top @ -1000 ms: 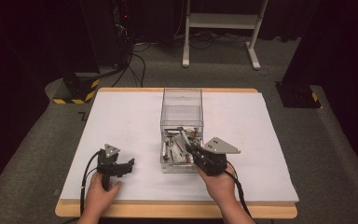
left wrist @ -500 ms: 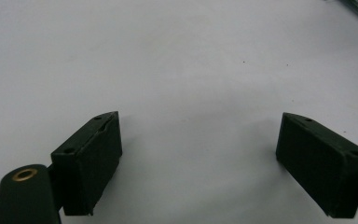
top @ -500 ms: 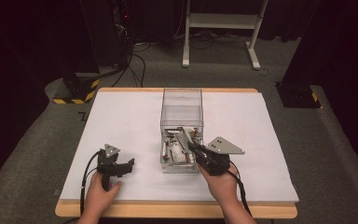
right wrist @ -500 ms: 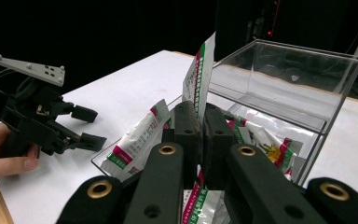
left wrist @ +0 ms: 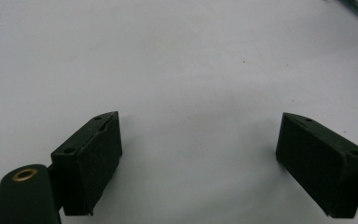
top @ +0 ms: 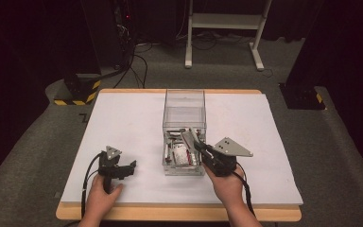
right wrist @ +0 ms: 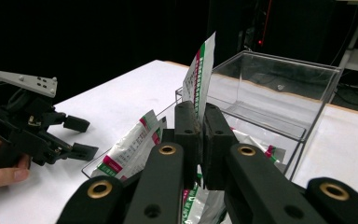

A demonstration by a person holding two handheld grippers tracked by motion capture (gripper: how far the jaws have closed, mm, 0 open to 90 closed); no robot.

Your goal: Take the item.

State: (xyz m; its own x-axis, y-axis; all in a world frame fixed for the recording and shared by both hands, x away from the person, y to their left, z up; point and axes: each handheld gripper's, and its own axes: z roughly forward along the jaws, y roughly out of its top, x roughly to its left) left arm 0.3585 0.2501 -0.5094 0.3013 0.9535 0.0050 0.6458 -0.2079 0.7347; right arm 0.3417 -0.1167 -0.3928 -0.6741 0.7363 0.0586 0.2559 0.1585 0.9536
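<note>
Since a second ago the right tongs [right wrist: 200, 140] have lifted slightly, clamped on a sachet [right wrist: 199, 74]. It looks light and floppy (probably slick), so hold near its edge. Left tongs [left wrist: 198, 154] rest wide, empty.

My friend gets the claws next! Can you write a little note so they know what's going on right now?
Right claw: shut on one packet, lifted upright over the near end of the clear box.
Left claw: open, holding nothing, resting on the white table left of the box.
Done: one packet gripped and raised.
Left: more packets lie in the box; the held one isn't set down yet.
</note>
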